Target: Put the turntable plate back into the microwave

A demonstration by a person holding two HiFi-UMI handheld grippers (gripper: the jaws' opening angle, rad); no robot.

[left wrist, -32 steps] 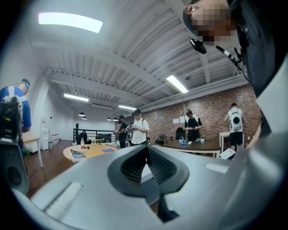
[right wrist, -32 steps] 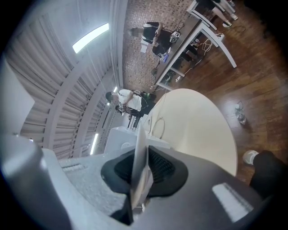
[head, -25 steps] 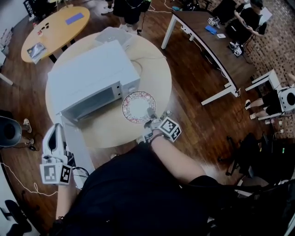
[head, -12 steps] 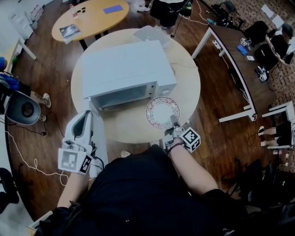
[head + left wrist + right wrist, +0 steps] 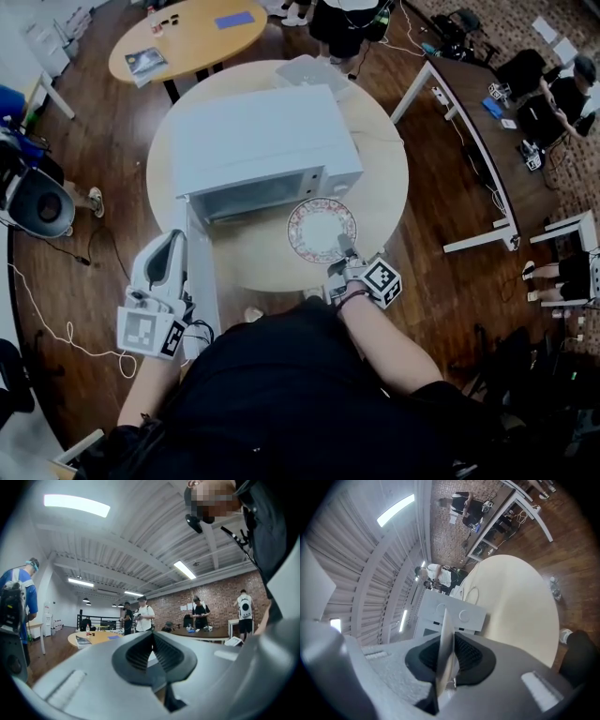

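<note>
The turntable plate [image 5: 322, 230], white with a patterned rim, hangs just above the round table [image 5: 384, 187], in front of the white microwave [image 5: 262, 141]. My right gripper [image 5: 345, 251] is shut on its near rim. In the right gripper view the plate [image 5: 444, 634] shows edge-on between the pads, with the right gripper [image 5: 446, 660] pointed at the microwave [image 5: 450, 616]. The microwave door [image 5: 202, 281] stands open toward me. My left gripper [image 5: 169, 246] is beside that door, holding nothing. In its own view the left gripper [image 5: 152, 656] has its pads together.
A yellow round table [image 5: 187, 37] stands behind the microwave and a long dark desk [image 5: 469, 112] to the right. Several people stand or sit at the back. A round dark stool [image 5: 42, 211] is at the left. The floor is wood.
The right gripper has carried the plate a little to the left, nearer the microwave's open front. The left gripper has stayed beside the door.
</note>
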